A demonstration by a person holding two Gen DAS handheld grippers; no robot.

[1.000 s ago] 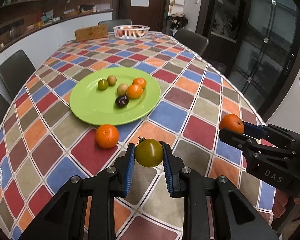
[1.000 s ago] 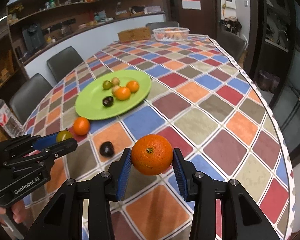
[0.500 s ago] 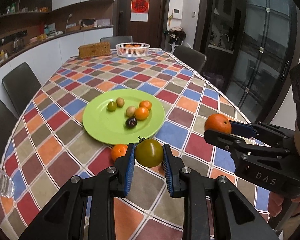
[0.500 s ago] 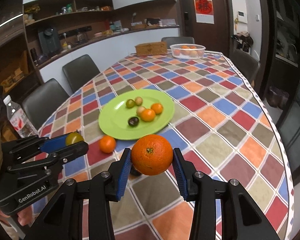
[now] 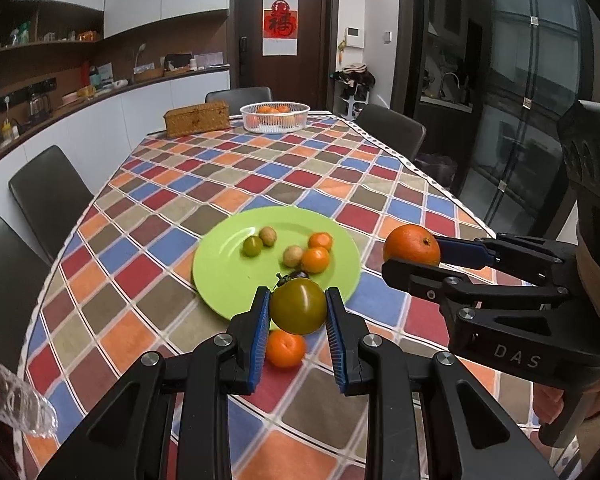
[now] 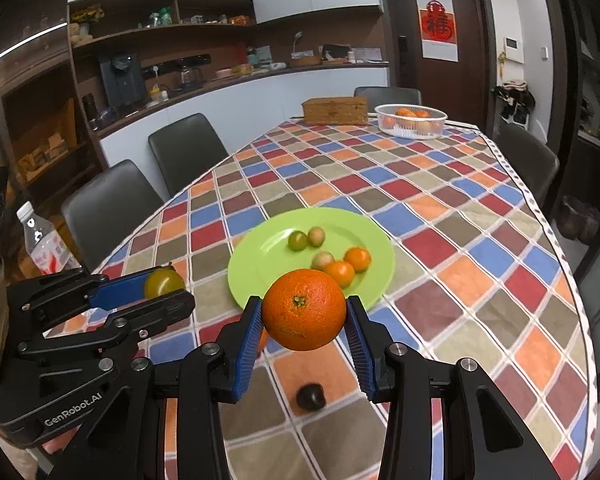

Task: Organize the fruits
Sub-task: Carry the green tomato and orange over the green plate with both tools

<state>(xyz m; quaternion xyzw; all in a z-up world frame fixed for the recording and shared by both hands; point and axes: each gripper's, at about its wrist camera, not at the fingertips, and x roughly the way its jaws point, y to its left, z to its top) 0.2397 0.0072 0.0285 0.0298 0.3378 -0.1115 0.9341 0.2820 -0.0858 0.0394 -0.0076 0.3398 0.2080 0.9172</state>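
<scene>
Both grippers have risen since a second ago; the green plate [image 5: 220, 280] now sits lower and farther ahead in each view, and more of the room shows. Left gripper [image 5: 298, 312] is clamped on a green tomato [image 5: 298, 306], held in the air above the near edge of the plate. Right gripper [image 6: 303, 314] is clamped on a large orange [image 6: 303, 309], also held clear of the table [image 6: 460, 248].

On the plate: a small green fruit [image 5: 253, 246], two tan fruits [image 5: 267, 236] [image 5: 293, 255], two small mandarins [image 5: 320, 241] [image 5: 315, 260], and a dark fruit [image 5: 298, 274] mostly hidden behind the tomato. A loose mandarin [image 5: 285, 349] lies on the checked cloth just in front of the plate. A dark fruit [image 6: 310, 396] lies on the cloth nearer the person, apart from the plate.

At the far end of the table stand a white basket [image 5: 275, 118] with oranges in it and a wicker box [image 5: 196, 120] beside it. A water bottle [image 6: 46, 240] shows at the left edge.
</scene>
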